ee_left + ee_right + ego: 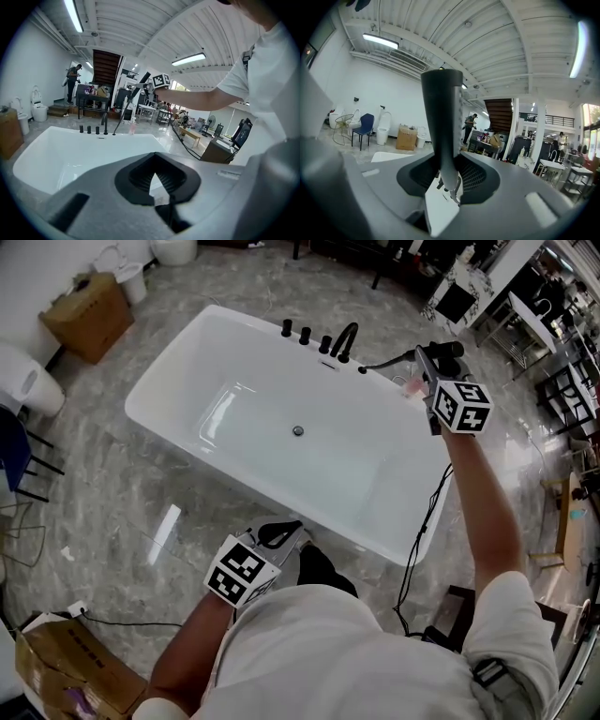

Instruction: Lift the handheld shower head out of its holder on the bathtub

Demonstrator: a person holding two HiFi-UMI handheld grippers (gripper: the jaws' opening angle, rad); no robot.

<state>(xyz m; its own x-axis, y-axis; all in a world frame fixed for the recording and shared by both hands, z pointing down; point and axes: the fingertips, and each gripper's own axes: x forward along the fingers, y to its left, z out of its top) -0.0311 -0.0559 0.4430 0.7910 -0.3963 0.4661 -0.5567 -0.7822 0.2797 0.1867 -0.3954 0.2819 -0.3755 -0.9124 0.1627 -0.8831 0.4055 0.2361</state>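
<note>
Shower head (443, 117) sits tight between the two jaws of the right gripper (450, 174), up in the air over the far corner of the white bathtub (169, 362). Its thin black hose (389, 359) runs back to the rim, near the black tap (345, 338). The left gripper (281, 538) is pinched shut with nothing in it, just by the near side of the tub.

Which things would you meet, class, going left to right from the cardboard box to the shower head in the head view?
Cardboard box → three black knobs → curved spout → shower head
</note>
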